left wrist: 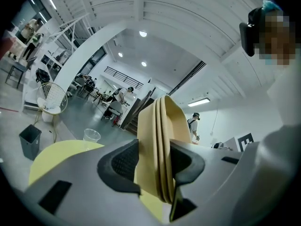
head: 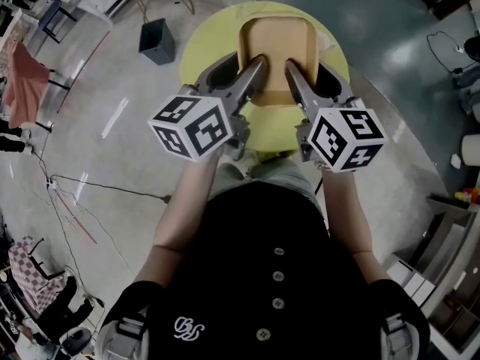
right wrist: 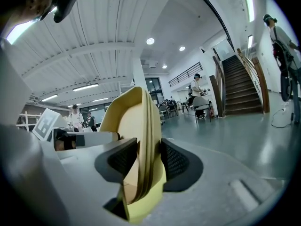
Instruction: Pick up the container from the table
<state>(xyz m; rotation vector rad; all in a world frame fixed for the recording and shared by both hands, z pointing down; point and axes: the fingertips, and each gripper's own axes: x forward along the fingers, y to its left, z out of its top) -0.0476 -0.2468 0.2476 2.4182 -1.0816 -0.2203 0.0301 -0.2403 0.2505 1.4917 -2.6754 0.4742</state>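
**Head view.** A tan container (head: 275, 51), shallow with rounded corners, sits in frame over a round yellow table (head: 206, 43) with its open side up. The left gripper (head: 257, 64) and right gripper (head: 289, 67) both reach to its near edge, angled in toward each other. A marker cube rides on each: the left cube (head: 191, 126) and the right cube (head: 346, 137). A dark bin (head: 157, 40) stands on the floor beside the table.

**Left gripper view.** The fingers are clamped on the container (left wrist: 162, 135), with a dark pad (left wrist: 124, 161) pressed to each side of its ribbed wall. The yellow table top (left wrist: 61, 157) lies below and to the left. It also shows under the container's lower edge, so the container appears to be off the surface. A clear plastic cup (left wrist: 91, 135) stands at the table's far side. The bin (left wrist: 30, 140) and a white wire chair (left wrist: 52, 98) are on the floor beyond.

**Right gripper view.** The fingers are closed on the container (right wrist: 134, 121) here too, with both pads (right wrist: 175, 161) against its wall. Yellow shows beneath the wall. A staircase (right wrist: 242, 84) is in the background.
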